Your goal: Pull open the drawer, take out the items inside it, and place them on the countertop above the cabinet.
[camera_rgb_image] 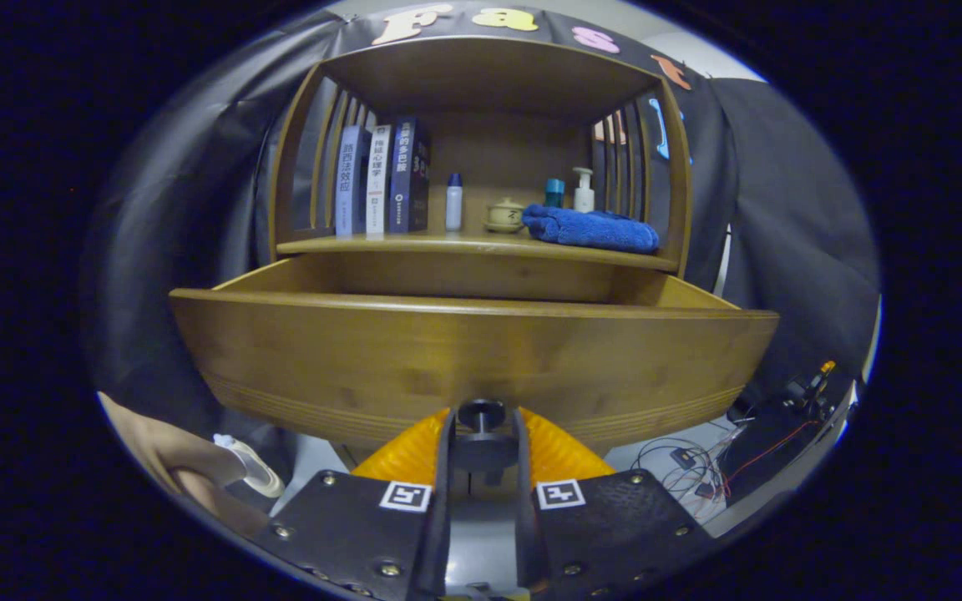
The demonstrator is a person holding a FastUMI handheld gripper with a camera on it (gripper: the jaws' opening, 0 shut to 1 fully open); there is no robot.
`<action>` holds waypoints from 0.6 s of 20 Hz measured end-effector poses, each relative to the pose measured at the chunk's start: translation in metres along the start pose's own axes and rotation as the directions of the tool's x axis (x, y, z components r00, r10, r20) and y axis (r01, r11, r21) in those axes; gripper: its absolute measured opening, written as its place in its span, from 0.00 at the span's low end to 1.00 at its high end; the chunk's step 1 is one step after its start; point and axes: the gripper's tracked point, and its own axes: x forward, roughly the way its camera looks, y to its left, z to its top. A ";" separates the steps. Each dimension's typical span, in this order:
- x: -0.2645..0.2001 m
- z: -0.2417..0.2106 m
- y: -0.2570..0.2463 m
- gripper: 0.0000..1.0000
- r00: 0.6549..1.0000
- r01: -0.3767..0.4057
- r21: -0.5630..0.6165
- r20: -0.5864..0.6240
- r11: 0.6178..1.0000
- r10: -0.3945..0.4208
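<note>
**Jaws clamped on the knob of the open drawer**

My jaws [482, 451] are nearly closed, and both orange fingers [406, 455] press on the dark round knob [481, 415] at the lower middle of the drawer front. The drawer [473, 355] is pulled out toward me; its wooden front fills the space just beyond the fingers, and I cannot see what lies inside it. Above and behind it sits the desk [414, 244], the cabinet's top surface. Along its back, from the left corner, stand three books [381, 179], a small white bottle with a blue cap [453, 202], a little lidded pot [504, 215], a folded blue towel [589, 228] toward the right edge, and a pump bottle [584, 190] behind the towel. Loose wires [698, 463] lie on the floor below, right of the fingers.
</note>
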 end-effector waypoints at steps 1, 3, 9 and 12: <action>-0.001 0.000 -0.001 0.32 1.000 -0.001 -0.005 0.002 1.000 0.001; -0.001 0.000 0.000 0.32 1.000 -0.011 0.006 -0.006 1.000 0.011; 0.000 0.000 0.001 0.32 1.000 -0.019 0.007 -0.002 1.000 0.019; -0.001 0.000 0.001 0.32 1.000 -0.016 -0.010 0.013 1.000 0.016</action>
